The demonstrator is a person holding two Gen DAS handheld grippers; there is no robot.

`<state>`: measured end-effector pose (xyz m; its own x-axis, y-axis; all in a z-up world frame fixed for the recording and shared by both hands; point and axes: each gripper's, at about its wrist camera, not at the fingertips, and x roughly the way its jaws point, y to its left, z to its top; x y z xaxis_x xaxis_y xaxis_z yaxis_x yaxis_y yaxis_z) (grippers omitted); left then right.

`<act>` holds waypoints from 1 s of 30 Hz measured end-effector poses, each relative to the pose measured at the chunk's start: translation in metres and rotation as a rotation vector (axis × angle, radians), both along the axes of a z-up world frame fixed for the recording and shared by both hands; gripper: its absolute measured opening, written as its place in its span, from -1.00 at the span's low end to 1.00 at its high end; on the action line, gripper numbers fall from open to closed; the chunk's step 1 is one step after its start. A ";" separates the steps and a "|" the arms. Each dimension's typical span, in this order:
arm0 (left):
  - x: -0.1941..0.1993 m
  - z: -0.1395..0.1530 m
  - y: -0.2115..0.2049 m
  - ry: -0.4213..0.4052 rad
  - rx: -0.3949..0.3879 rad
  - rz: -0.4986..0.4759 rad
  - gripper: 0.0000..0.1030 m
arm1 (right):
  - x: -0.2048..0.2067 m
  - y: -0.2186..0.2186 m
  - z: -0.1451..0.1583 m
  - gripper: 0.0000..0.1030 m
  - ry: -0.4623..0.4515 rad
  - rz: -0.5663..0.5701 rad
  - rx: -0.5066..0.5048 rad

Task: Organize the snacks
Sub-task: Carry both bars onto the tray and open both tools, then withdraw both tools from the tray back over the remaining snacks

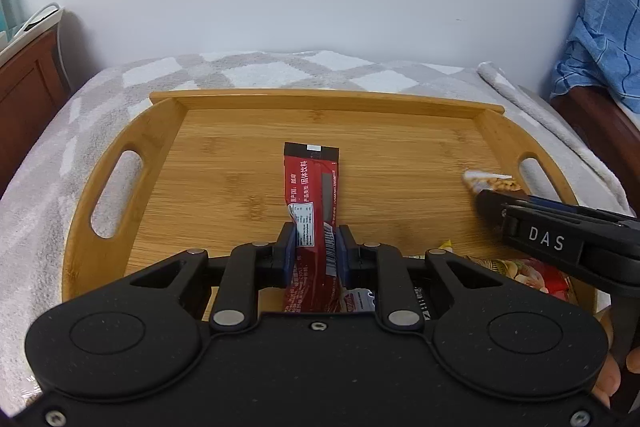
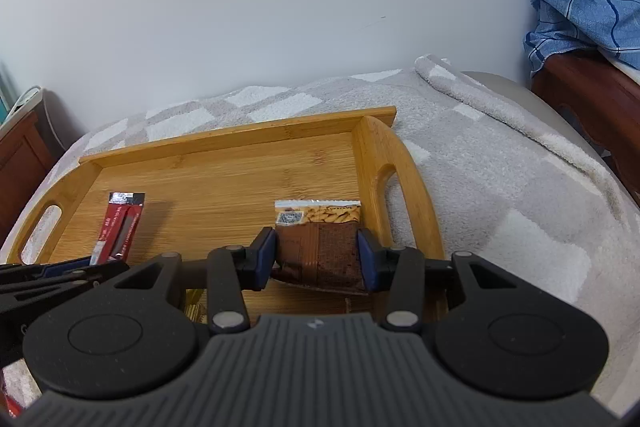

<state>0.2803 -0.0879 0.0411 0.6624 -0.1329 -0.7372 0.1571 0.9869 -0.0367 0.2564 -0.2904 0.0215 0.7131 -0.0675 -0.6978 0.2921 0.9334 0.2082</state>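
Our left claw (image 1: pixel 316 247) is clenched on the red packet (image 1: pixel 314 195) over the wooden tray's (image 1: pixel 120 131) middle, bare board all around it. Our right claw (image 2: pixel 316 255) grips the brown snack bag (image 2: pixel 320 243), just beside the tray's right handle edge.

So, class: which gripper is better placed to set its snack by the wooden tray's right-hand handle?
Right. The right gripper already holds the brown peanut packet beside that handle; the left gripper holds the red sachet mid-tray.
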 end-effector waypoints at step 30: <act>-0.091 0.049 0.018 -0.122 0.016 -0.055 0.56 | -0.117 0.012 0.047 0.73 -0.152 0.062 -0.013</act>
